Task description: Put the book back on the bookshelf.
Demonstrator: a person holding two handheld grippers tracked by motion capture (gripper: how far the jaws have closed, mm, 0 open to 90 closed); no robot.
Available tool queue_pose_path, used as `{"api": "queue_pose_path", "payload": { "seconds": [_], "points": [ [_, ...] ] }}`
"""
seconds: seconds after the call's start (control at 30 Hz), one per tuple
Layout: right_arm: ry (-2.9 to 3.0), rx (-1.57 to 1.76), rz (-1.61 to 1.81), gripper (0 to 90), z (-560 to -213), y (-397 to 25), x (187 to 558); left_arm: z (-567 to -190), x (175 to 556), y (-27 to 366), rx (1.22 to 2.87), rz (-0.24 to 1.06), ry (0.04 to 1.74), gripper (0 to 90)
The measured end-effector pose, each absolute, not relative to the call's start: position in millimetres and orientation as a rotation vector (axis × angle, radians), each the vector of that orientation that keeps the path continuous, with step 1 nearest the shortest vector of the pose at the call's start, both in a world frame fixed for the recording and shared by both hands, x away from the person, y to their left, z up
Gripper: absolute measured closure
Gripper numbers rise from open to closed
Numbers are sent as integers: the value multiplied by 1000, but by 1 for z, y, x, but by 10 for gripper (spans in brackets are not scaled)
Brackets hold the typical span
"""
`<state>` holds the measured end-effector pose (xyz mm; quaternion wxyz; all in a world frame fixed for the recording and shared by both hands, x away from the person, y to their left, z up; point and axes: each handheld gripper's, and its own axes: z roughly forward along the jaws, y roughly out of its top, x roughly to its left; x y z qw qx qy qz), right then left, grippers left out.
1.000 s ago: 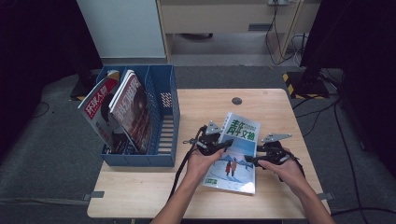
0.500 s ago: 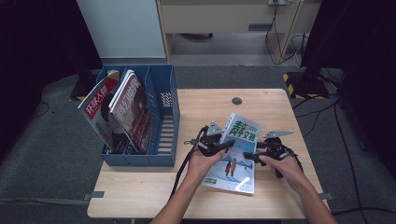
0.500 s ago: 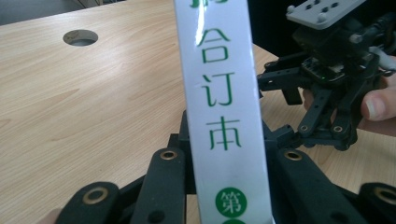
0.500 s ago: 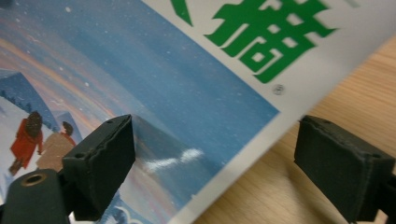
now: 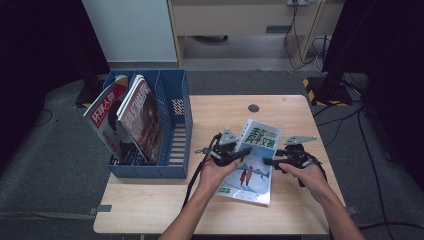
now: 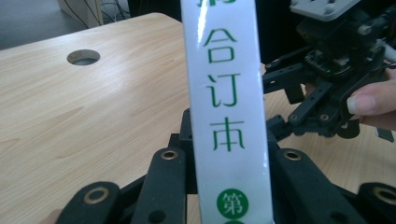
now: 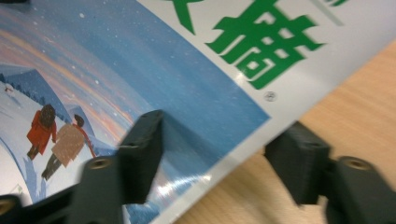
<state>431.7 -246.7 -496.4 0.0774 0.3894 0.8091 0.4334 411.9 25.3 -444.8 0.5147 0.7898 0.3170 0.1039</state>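
Glossy paper magazine (image 5: 252,160), matt wood-grain table (image 5: 290,107), blue plastic rack (image 5: 172,120).

the left hand-held gripper (image 6: 229,161) clamps the magazine's white spine (image 6: 224,93) above the wooden table (image 6: 84,107).

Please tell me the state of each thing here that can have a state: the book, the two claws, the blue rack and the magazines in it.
Book: far end lifted off the table, held at both sides.
Left claw: shut on the book's spine.
Right claw: open, one jaw over the cover, the other beyond the book's edge.
Blue rack: upright, right slot free.
Magazines: standing in the rack, leaning left.
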Motion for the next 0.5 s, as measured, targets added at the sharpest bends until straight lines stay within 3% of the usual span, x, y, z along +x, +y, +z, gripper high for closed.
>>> {"api": "queue_pose_path", "payload": {
  "seconds": [0.23,0.5],
  "points": [
    [2383,1119,1266,630,-483,-249,430,-444,412,34,1873,271,753,732],
    [2374,1085,1256,726,-477,-248,431,-444,413,40,1860,276,745,731]
  ]
}}
